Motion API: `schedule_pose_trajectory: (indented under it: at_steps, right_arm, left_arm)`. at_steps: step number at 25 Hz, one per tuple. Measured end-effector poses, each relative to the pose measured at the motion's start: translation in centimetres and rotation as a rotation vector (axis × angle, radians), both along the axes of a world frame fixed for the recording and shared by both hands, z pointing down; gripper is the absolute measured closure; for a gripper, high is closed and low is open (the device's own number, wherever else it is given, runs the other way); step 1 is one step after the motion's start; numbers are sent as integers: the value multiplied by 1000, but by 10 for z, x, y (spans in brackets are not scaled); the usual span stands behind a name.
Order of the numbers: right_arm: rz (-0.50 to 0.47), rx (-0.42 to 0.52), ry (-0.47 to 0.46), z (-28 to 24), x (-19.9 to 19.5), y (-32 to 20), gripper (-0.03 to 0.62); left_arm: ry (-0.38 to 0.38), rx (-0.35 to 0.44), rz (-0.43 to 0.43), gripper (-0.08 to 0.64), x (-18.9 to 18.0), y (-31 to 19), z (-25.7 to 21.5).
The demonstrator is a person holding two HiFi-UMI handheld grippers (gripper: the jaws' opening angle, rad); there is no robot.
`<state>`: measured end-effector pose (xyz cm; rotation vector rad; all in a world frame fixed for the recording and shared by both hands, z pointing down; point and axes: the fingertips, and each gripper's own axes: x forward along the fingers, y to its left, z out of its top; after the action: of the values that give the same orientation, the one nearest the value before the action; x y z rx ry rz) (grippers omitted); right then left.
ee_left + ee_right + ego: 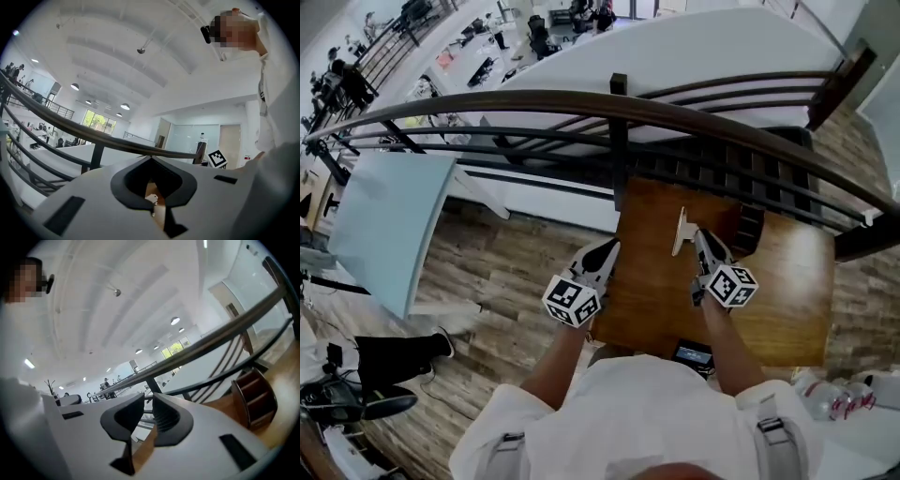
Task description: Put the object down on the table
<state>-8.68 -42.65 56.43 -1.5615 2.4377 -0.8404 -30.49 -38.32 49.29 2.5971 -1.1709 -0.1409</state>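
Observation:
A flat white object (pixel 680 232) stands on edge on the brown wooden table (pixel 787 281), just left of my right gripper's (pixel 698 236) tips; I cannot tell whether they touch. In the right gripper view the right gripper (pixel 149 400) is open by a narrow gap, and only railing and table show through it. My left gripper (pixel 605 249) hovers at the table's left edge. Its jaws (pixel 151 160) meet at the tips, so it is shut and empty. A small white piece (pixel 151 198) shows through their opening over the wood.
A dark curved railing (pixel 619 108) runs along the table's far side. A dark wooden rack (pixel 748 230) stands right of the right gripper, also seen as the rack (pixel 253 399). A small dark device (pixel 694 354) lies at the near edge. A pale blue panel (pixel 389 225) leans at left.

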Motion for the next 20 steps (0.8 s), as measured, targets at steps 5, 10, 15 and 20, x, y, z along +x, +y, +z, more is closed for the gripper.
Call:
schedule_pose_trajectory:
  at_steps: [5, 10, 15, 20]
  right_arm:
    - [-61, 182, 131, -64, -21, 48, 541]
    - [-101, 327, 220, -121, -26, 75, 546]
    - [-93, 402, 206, -159, -2, 97, 552]
    - [-93, 473, 355, -182, 31, 124, 555]
  left_arm:
    - [-5, 63, 46, 546, 6, 39, -41]
    - [2, 116, 75, 546, 18, 56, -70]
    - [-7, 155, 66, 546, 37, 68, -89]
    - [-10, 181, 27, 546, 67, 83, -104]
